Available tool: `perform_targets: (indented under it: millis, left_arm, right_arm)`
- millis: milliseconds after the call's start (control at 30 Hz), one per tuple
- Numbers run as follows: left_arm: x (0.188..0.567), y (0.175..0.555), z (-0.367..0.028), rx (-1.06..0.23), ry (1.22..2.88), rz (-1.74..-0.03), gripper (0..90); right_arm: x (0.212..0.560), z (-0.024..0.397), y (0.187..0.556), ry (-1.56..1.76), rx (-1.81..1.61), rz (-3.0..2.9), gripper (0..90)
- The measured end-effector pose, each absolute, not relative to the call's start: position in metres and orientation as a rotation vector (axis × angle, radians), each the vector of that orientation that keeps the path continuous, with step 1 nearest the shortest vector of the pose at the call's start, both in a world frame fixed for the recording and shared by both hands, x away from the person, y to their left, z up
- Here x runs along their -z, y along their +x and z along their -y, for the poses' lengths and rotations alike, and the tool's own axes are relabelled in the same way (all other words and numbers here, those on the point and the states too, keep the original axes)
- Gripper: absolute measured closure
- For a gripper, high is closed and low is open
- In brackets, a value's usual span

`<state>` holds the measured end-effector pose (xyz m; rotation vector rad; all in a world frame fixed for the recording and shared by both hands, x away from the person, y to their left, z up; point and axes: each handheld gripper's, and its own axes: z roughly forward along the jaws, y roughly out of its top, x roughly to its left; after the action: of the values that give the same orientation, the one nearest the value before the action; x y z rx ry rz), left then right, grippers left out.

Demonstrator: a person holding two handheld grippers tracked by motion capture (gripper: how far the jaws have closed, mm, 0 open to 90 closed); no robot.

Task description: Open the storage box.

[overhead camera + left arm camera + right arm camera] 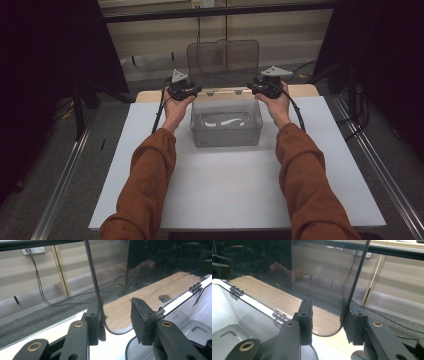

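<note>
White tabletop (235, 185) in a dim room, both claws apparently spread astride the clear box's (226, 122) upright lid (223, 62).

Dim room, black flanks in the high view, pale glare on the white table (235, 175), gripper views sharp

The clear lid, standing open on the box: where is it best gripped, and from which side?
Grip the clear lid at its lower side edges, just above the hinges, one gripper from each side. It is a thin upright sheet, so jaws can straddle an edge, as the left gripper and right gripper do.
</note>
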<state>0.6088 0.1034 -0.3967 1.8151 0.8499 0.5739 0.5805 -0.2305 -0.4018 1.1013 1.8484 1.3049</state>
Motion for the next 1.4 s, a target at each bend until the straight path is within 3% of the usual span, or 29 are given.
perform_targets:
  millis: [633,1400]
  left_arm:
    - [0.397,0.612,-0.103,-0.509,1.811,-0.905,58.7]
    - [0.395,0.620,-0.099,-0.437,1.841,-0.969,50.4]
  right_arm:
    - [0.398,0.231,0.585,1.190,-1.322,-1.865,60.6]
    - [0.396,0.227,0.597,1.324,-1.320,-1.896,52.0]
